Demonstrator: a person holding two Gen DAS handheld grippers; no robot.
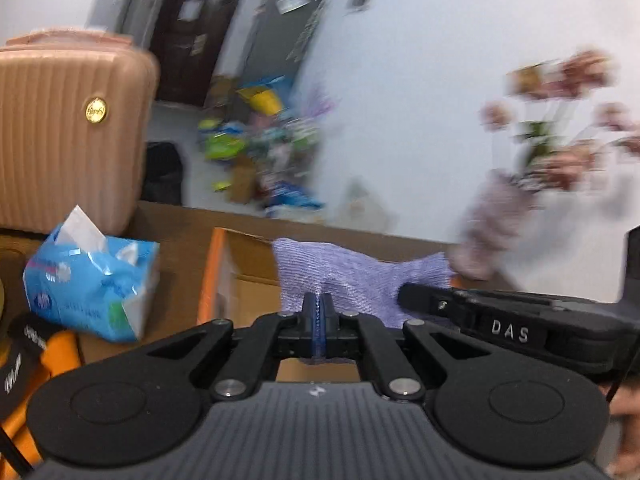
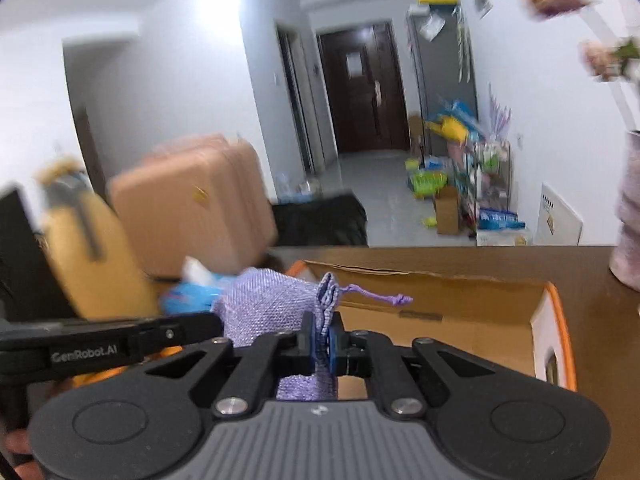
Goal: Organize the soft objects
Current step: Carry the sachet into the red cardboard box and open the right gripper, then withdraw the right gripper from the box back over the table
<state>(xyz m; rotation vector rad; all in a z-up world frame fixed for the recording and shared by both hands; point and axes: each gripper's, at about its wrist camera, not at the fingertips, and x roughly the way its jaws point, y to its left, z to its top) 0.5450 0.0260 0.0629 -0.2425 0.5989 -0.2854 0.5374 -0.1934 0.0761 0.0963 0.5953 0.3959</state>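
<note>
A lilac woven drawstring pouch [image 1: 352,276] hangs between both grippers above an open cardboard box with orange edges [image 1: 212,276]. My left gripper [image 1: 318,304] is shut on the pouch's lower edge. My right gripper [image 2: 322,334] is shut on the pouch [image 2: 264,308] at its gathered neck, with the drawstring [image 2: 376,296] trailing right. The right gripper's body shows in the left wrist view [image 1: 500,326], and the left gripper's body shows in the right wrist view [image 2: 104,344]. The box [image 2: 440,304] lies under the pouch.
A blue tissue pack [image 1: 92,284] sits left of the box on the brown table [image 1: 180,224]. A pink suitcase [image 1: 68,132] stands behind it. A vase of pink flowers [image 1: 520,184] stands at the right. Orange-handled items [image 1: 52,356] lie at the lower left.
</note>
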